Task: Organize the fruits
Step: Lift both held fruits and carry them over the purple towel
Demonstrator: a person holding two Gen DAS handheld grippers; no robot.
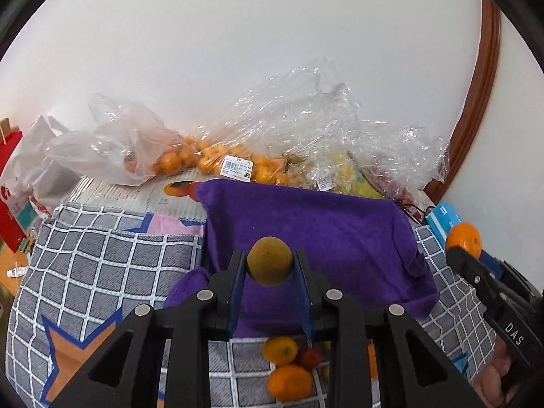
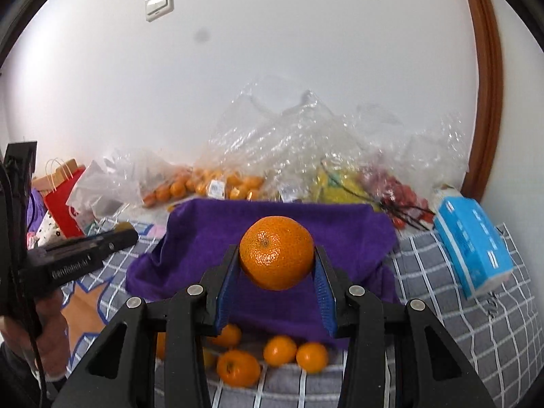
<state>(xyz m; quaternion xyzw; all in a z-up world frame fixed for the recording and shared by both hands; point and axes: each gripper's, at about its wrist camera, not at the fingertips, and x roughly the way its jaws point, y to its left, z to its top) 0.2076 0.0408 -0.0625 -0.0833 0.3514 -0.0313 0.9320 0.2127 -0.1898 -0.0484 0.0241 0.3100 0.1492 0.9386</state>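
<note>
Left wrist view. The left hand-held gripper (image 1: pixel 269 265) is clamped on a small greenish-brown fruit (image 1: pixel 269 260), held between its blue pads above a purple cloth (image 1: pixel 316 234). The cloth is draped over a raised object on a grey checked cover (image 1: pixel 102 265). Below the fingers, three loose fruits lie on the cover: a yellow-orange one (image 1: pixel 279 350), a small red one (image 1: pixel 308 357) touching it, and an orange one (image 1: pixel 289 382) just beside both. Behind the cloth, against the white wall (image 1: pixel 255 34), clear plastic bags (image 1: pixel 289 125) hold small orange fruits (image 1: pixel 210 159) and yellow fruit (image 1: pixel 343 173). At the right edge the right hand-held gripper (image 1: pixel 459 249) carries a mandarin (image 1: pixel 463 239).

Right wrist view. The right hand-held gripper (image 2: pixel 276 268) is clamped on the mandarin (image 2: pixel 276 252), stem end facing the camera, above the purple cloth (image 2: pixel 272 217). Loose mandarins (image 2: pixel 278 352) lie on the checked cover (image 2: pixel 459 323) below the fingers. A blue tissue pack (image 2: pixel 472 244) sits to the right of the cloth, and a red paper bag (image 2: pixel 64 200) stands at the left. The left hand-held gripper (image 2: pixel 125 234) enters from the left, held by a hand (image 2: pixel 51 336); its fingertips are not clearly shown here.
</note>
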